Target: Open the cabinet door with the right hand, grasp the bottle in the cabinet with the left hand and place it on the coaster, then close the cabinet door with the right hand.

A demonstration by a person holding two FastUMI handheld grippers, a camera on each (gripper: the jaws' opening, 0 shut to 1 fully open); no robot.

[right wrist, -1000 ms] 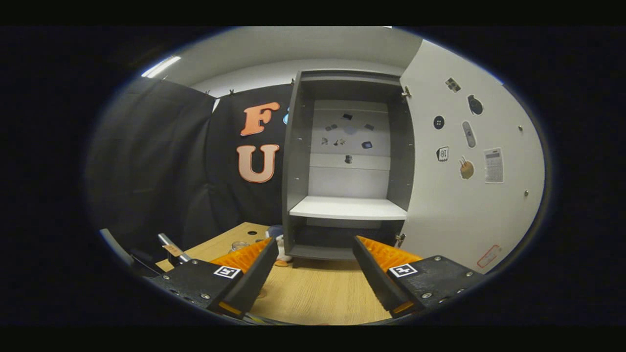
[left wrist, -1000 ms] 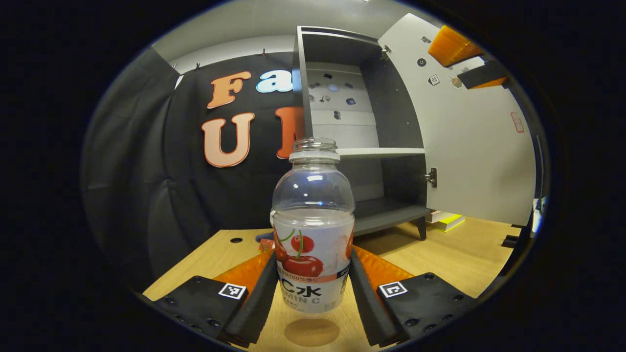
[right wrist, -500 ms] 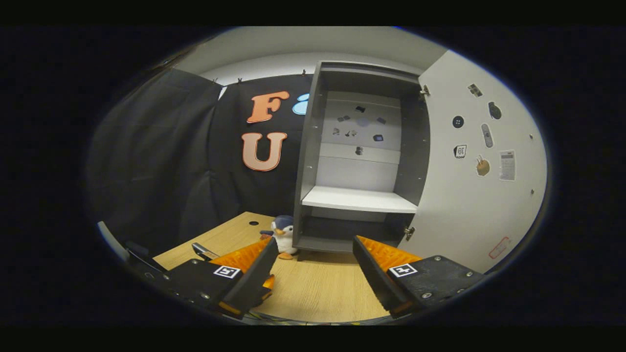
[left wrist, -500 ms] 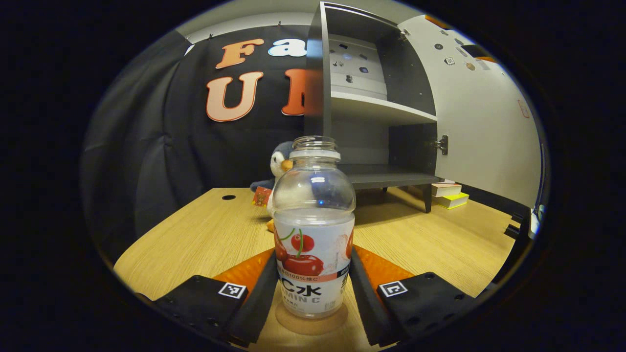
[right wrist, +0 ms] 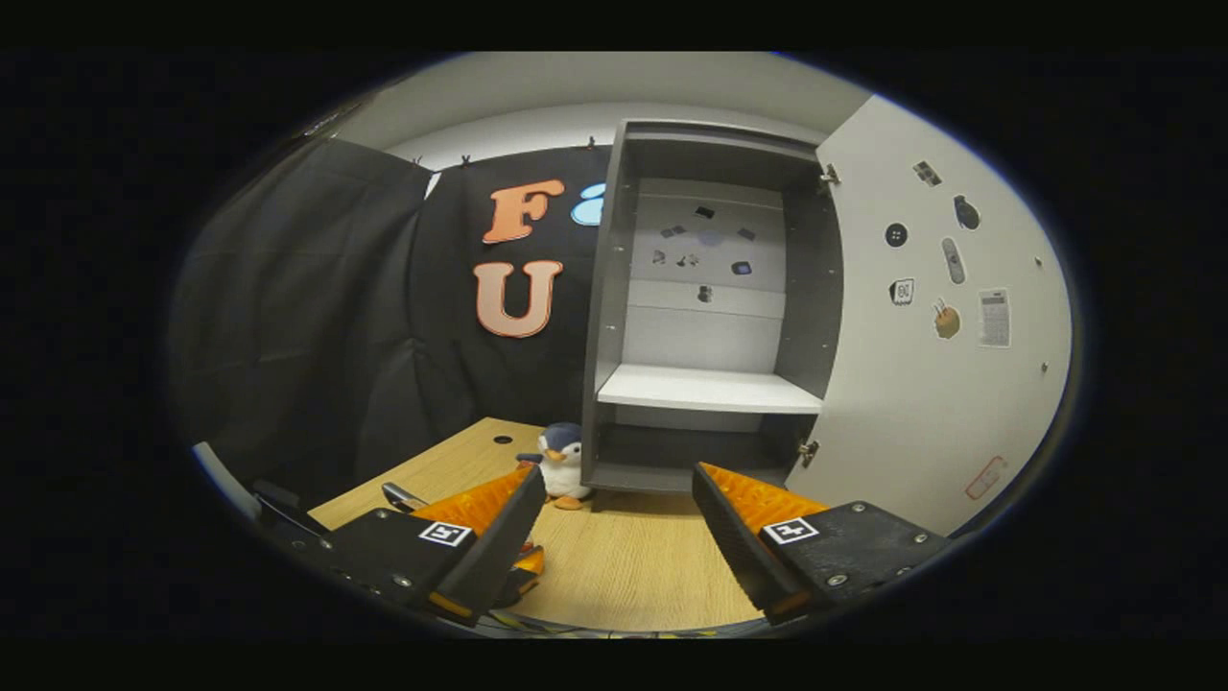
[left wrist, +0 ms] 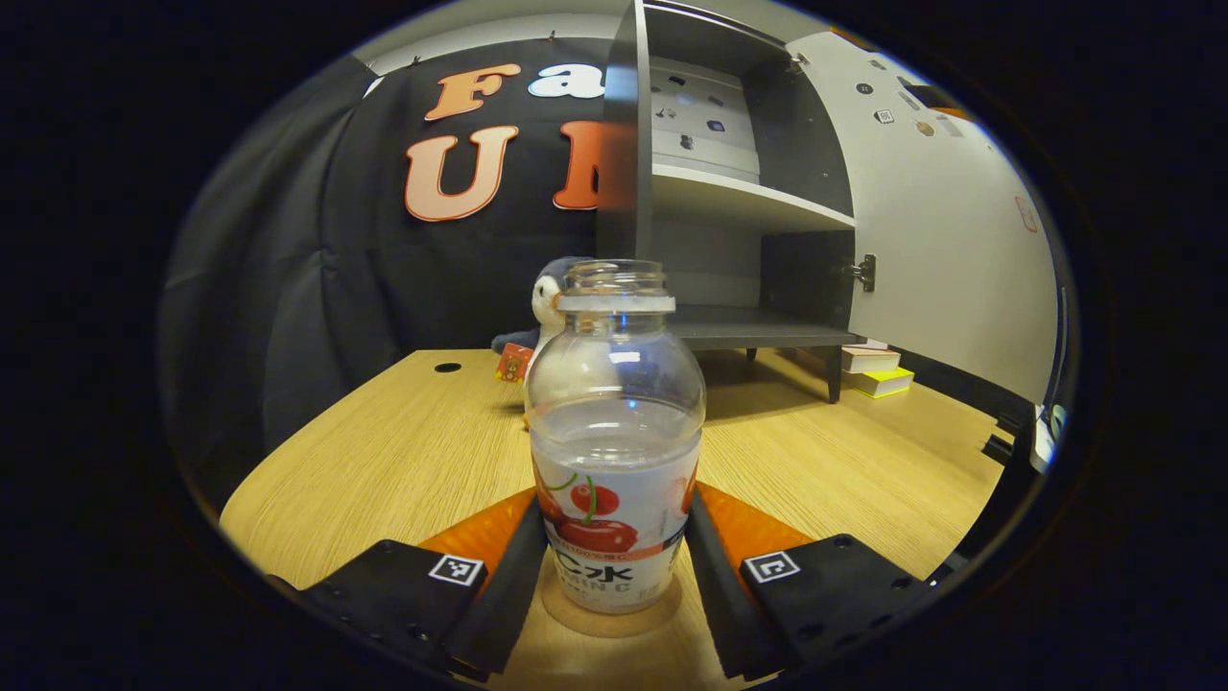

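A clear, capless bottle with a cherry label stands upright on the round brown coaster on the wooden table. My left gripper is shut on it, both fingers pressing on the label's sides. In the right gripper view my right gripper hangs open above the table with nothing between its fingers. It faces the grey cabinet, whose white door is swung wide open to the right. In the left gripper view the cabinet and its door rise behind the bottle.
A penguin plush sits at the cabinet's left foot, also behind the bottle. A small stack of books lies under the open door. The table has a cable hole at the back left.
The bottle came down from a little above the coaster and now rests on it, still between my left fingers. The right gripper's view shifted slightly, still open.
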